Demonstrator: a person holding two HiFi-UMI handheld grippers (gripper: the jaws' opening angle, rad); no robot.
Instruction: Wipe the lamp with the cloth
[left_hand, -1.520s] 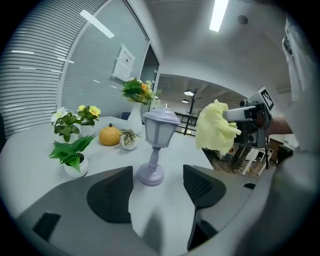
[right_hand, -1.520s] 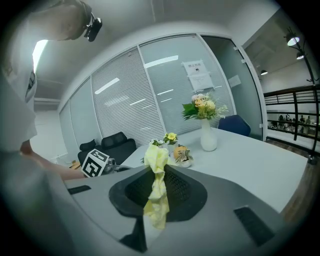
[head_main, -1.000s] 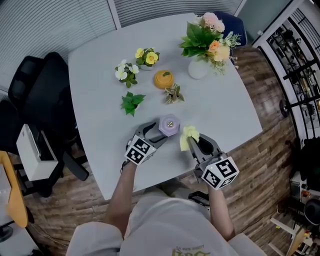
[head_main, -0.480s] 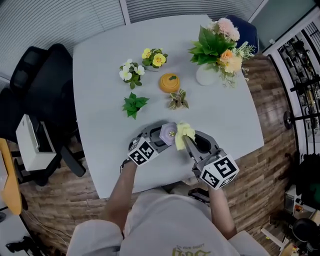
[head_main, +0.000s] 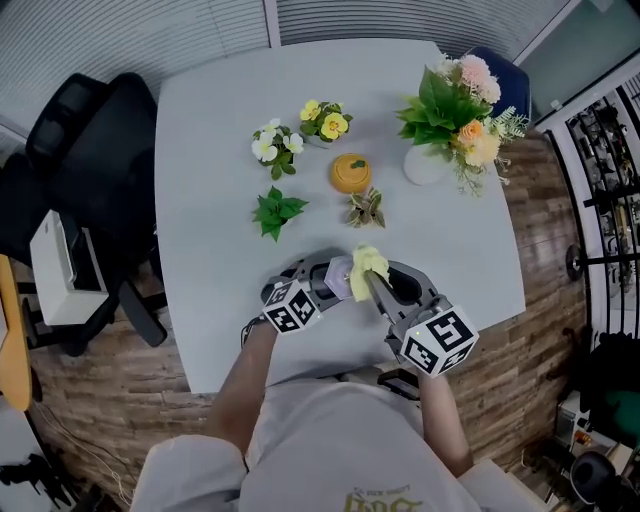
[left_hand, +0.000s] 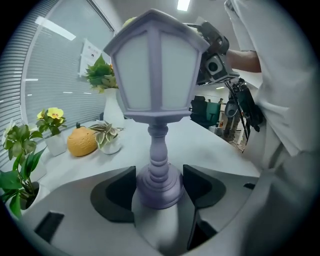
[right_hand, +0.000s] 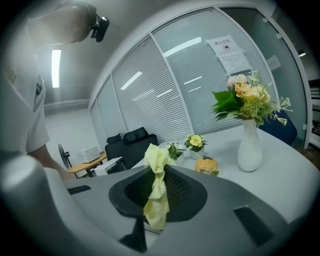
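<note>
At the near edge of a pale grey worktop (head_main: 200, 150), a person handles a small lilac lantern-style lamp (left_hand: 157, 85) with 2 tools. The left hand-held gripper (left_hand: 159, 184) is closed on the lamp's round base, 1 jaw on either side of the foot, so the lamp stands upright along the jaws in the left gripper view. The right hand-held gripper (right_hand: 158, 196) pinches a crumpled yellow cloth (head_main: 368, 263), whose free end sticks out past the jaw tips. In the head view the cloth sits right at the lamp's top, on its right side, and the 2 tools angle in toward each other over the worktop's front edge; whether the lamp's base rests on the surface cannot be told. Farther back on the worktop, well apart from the lamp, stand an orange pumpkin-shaped ornament (head_main: 350, 173), a small striped-leaf plant (head_main: 366, 208) just beside it, a green-leaf plant (head_main: 277, 210), a pot of white flowers (head_main: 272, 147), a pot of yellow flowers (head_main: 325, 120) and a white vase (head_main: 428, 165) holding a pink and peach bouquet. Left of the worktop, a black office chair (head_main: 90, 130) stands on the wooden floor (head_main: 520, 330).
</note>
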